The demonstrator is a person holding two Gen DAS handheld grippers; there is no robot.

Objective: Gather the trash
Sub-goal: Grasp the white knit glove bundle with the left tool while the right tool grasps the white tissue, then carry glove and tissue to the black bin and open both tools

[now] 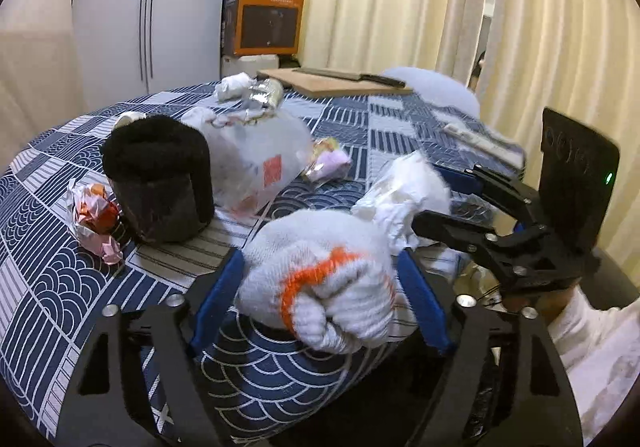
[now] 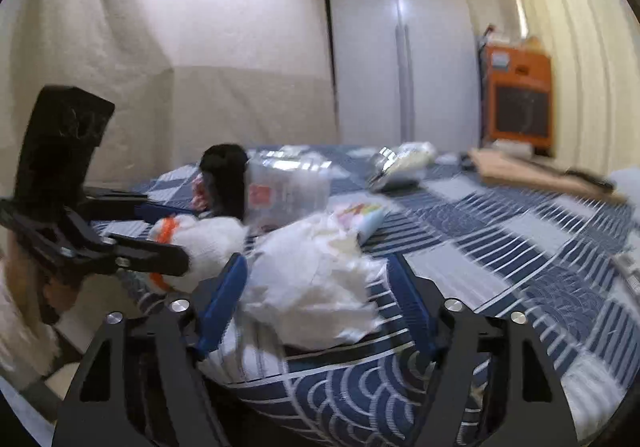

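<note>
A balled white work glove with orange trim [image 1: 320,287] lies at the near edge of the blue patterned tablecloth [image 1: 48,279]. My left gripper [image 1: 322,257] is shut on it, a blue pad against each side. Just right of it, my right gripper [image 1: 434,199] holds a crumpled white tissue [image 1: 404,195]. In the right wrist view that tissue [image 2: 312,287] fills the space between the blue fingers of the right gripper [image 2: 316,259], both pads touching it. There the left gripper [image 2: 180,235] shows at the left, with the glove [image 2: 212,235] in it.
More litter lies on the cloth: a red and white wrapper [image 1: 92,219], a clear plastic bag [image 1: 256,163], a pink wrapper [image 1: 328,163] and foil [image 1: 260,95]. A black fuzzy-rimmed cup [image 1: 160,183] stands at the left. A cutting board with a knife [image 1: 332,81] lies at the back.
</note>
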